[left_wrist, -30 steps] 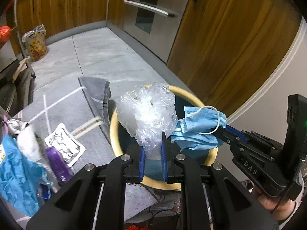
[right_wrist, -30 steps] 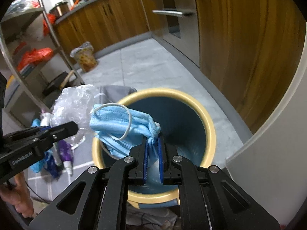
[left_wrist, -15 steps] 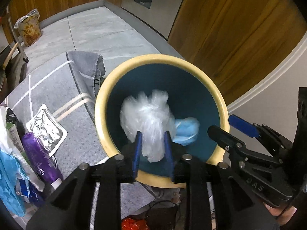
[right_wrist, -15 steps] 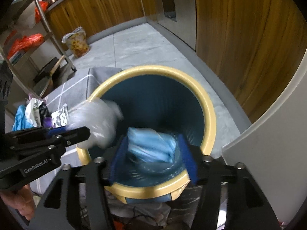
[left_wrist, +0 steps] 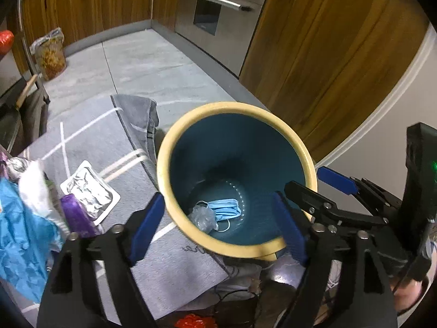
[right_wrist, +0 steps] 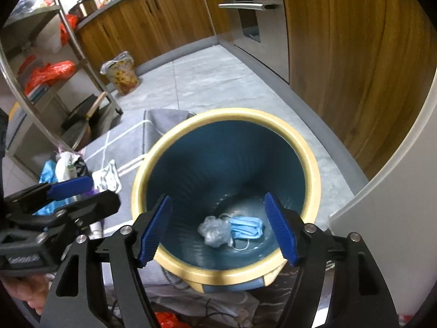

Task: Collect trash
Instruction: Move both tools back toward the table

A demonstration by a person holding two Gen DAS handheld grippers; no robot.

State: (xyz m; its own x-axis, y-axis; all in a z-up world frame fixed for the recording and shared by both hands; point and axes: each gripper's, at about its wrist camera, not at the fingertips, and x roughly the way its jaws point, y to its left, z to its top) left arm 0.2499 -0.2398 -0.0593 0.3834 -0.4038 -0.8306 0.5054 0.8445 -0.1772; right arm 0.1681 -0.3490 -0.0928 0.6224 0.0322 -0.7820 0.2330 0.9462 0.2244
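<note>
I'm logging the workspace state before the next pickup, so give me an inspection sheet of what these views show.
Surface: grey mat with white stripes on a grey tiled floor.
Job's things: round blue bin with a yellow rim; a crumpled clear plastic bag and a blue face mask lie at its bottom, touching.
Clutter: silver foil tray, purple bottle, blue plastic sheet on the mat beside the bin.
Grippers: left gripper and right gripper, jaws just opened, nothing between them.
Cables: dark cords below the bin.
Surroundings: wooden cabinets, steel oven.
</note>
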